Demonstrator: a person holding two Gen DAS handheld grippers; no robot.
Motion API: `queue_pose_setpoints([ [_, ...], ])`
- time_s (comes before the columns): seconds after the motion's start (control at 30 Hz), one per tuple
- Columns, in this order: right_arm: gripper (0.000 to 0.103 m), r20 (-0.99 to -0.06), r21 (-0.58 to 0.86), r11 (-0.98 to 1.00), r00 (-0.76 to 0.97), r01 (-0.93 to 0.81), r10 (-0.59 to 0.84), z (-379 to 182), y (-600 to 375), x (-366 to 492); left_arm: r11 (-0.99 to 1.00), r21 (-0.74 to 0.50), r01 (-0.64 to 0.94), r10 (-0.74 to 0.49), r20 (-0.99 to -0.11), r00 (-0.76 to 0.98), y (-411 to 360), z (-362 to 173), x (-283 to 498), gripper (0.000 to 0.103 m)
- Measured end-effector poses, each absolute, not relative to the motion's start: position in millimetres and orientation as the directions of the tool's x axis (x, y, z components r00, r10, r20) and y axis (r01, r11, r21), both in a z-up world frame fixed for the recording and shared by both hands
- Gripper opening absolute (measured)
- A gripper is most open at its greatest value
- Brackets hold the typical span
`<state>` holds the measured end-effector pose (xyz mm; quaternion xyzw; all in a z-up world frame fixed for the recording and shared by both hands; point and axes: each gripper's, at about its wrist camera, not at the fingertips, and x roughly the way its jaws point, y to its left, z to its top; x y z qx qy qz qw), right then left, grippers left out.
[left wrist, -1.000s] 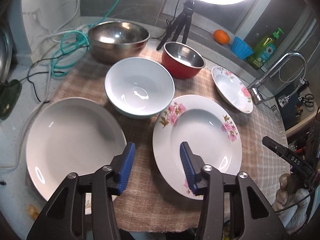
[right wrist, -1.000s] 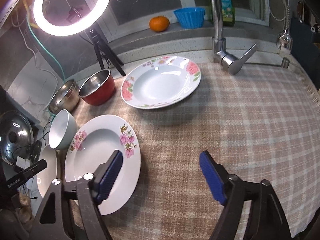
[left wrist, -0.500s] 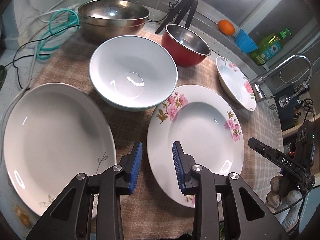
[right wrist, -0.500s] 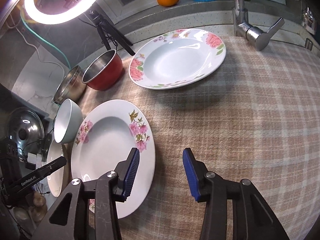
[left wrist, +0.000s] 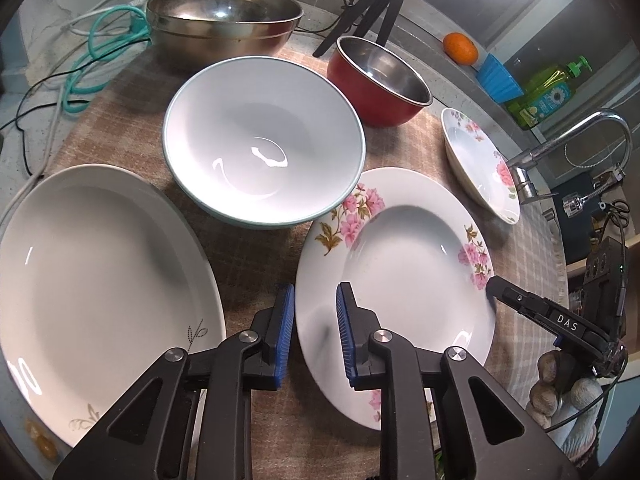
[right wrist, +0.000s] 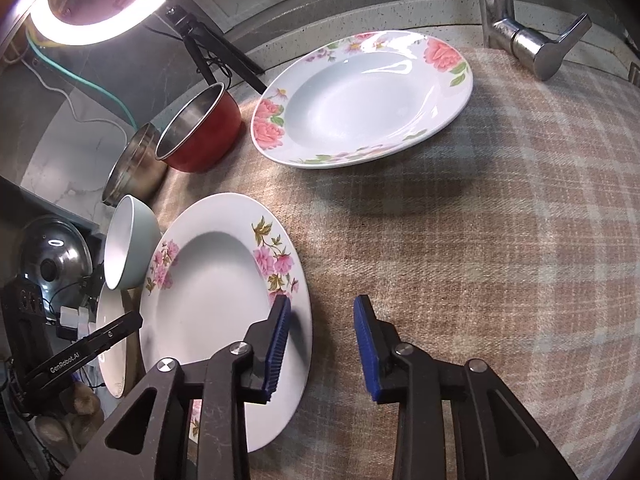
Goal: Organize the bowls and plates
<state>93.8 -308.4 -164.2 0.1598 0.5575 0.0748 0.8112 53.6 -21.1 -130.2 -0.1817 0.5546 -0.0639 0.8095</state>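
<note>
Over the pink-flower plate (left wrist: 400, 256), my left gripper (left wrist: 316, 332) and right gripper (right wrist: 320, 344) straddle opposite rims, jaws closing but not touching. Bare cloth (right wrist: 480, 240) lies right.

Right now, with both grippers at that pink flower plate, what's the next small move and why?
Probably finish closing both. The left gripper and right gripper each straddle an opposite rim of the pink flower plate; their jaws have just been closing, but gaps remain, so it isn't held yet.
</note>
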Motion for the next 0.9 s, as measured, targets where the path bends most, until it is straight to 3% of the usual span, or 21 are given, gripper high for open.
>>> queue_pose_setpoints([
  [0.13, 0.028, -0.879, 0.356, 0.933, 0.355, 0.047, 0.317, -166, -307, 96, 0.929, -0.359, -0.091, -0.303, -0.878, 0.371, -21, -132, 54, 0.017],
  [0.37, 0.017, -0.871, 0.392, 0.920, 0.331, 0.021, 0.364, -168, -299, 100, 0.931, -0.355, -0.085, -0.303, -0.882, 0.361, -24, -135, 55, 0.016],
  [0.9, 0.017, -0.880, 0.368, 0.930, 0.325, 0.003, 0.347, -166, -297, 96, 0.939, -0.338, -0.066, -0.295, -0.888, 0.352, -28, -133, 51, 0.016],
])
